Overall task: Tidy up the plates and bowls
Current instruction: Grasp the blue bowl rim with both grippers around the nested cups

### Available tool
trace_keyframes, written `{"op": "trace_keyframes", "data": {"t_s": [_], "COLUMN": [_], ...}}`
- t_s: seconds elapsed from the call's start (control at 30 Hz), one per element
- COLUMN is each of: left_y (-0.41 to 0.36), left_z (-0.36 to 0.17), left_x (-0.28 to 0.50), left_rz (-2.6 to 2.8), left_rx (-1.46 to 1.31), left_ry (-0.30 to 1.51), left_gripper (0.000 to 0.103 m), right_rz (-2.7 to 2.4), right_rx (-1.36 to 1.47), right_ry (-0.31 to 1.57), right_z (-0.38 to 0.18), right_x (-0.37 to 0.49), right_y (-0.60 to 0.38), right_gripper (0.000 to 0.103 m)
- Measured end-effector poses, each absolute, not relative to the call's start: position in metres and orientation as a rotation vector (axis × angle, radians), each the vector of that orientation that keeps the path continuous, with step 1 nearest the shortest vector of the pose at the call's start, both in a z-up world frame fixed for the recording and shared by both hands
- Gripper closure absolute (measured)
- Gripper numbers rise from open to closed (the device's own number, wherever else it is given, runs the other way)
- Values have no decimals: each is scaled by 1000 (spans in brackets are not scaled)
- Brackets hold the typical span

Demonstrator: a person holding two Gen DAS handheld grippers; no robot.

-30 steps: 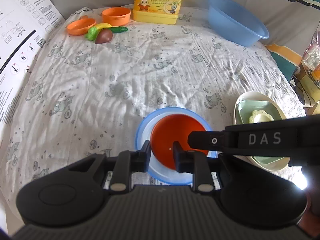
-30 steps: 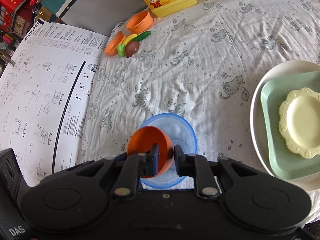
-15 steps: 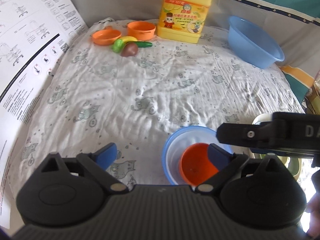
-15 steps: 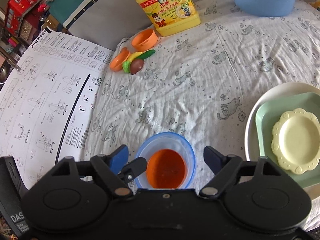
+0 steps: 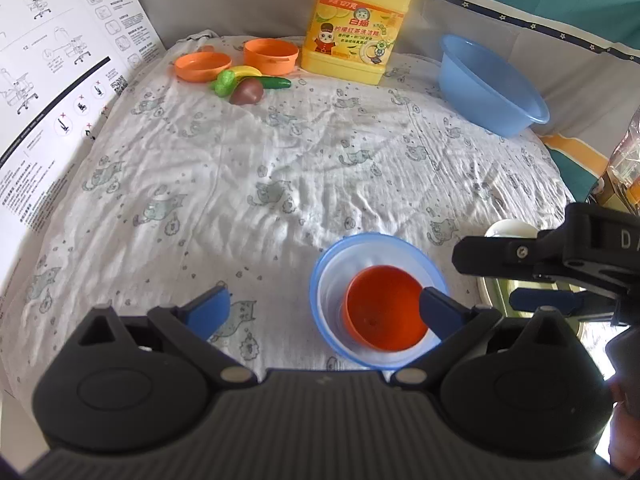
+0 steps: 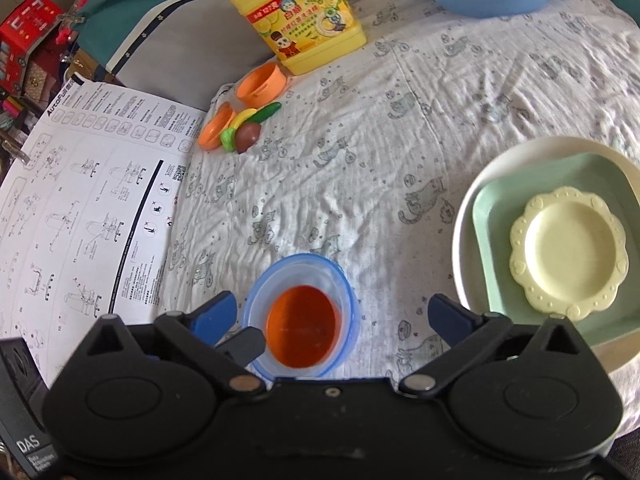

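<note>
A small orange bowl (image 5: pixel 382 312) (image 6: pixel 301 325) sits nested inside a clear blue bowl (image 5: pixel 332 276) (image 6: pixel 298 266) on the cat-print cloth. My left gripper (image 5: pixel 322 306) is wide and still opening. Its right fingertip hangs over the orange bowl's rim, pressing on nothing. My right gripper (image 6: pixel 331 312) is also wide and opening above the two bowls, its pads clear of them. On the right lies a stack: a white plate (image 6: pixel 466 216), a green square plate (image 6: pixel 496 232) and a yellow scalloped plate (image 6: pixel 568 246).
At the back stand a yellow detergent jug (image 5: pixel 354 28), a large blue basin (image 5: pixel 486 86), two orange dishes (image 5: pixel 202 66) and toy vegetables (image 5: pixel 250 86). A printed instruction sheet (image 6: pixel 80 216) covers the left side. The cloth's edge drops off at right.
Both grippers were shut on the orange bowl's rim, held tilted over the blue bowl. Both have opened wide, and the orange bowl now rests upright inside the blue one. Both hands drew back slightly.
</note>
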State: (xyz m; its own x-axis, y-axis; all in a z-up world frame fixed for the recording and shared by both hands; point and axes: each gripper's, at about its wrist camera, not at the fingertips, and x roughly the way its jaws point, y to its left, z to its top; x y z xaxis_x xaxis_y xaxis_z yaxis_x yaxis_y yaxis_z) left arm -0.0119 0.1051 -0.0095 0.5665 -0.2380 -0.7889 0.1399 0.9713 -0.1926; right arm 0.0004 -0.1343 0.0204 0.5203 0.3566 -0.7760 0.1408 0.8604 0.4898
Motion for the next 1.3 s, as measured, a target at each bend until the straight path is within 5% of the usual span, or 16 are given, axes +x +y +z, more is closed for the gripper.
{"op": "trace_keyframes", "data": {"t_s": [0.87, 1.0, 1.13, 1.3], "left_y": [107, 106, 105, 103], "left_z": [-40, -43, -44, -48], "left_x": [-7, -4, -1, 3], "left_rz": [-272, -299, -314, -350], "left_rx": [-145, -153, -172, -183], "left_ry": [976, 979, 970, 978], "left_gripper": [0, 2, 8, 28], "right_rz": [107, 113, 136, 137], "right_rx": [516, 517, 542, 523], "right_ry": [1098, 1117, 1117, 1112], "right_z": [-2, -5, -6, -7], "right_x": [2, 7, 12, 17], "right_y": [-122, -118, -117, -110], "right_gripper": [0, 9, 19, 29]}}
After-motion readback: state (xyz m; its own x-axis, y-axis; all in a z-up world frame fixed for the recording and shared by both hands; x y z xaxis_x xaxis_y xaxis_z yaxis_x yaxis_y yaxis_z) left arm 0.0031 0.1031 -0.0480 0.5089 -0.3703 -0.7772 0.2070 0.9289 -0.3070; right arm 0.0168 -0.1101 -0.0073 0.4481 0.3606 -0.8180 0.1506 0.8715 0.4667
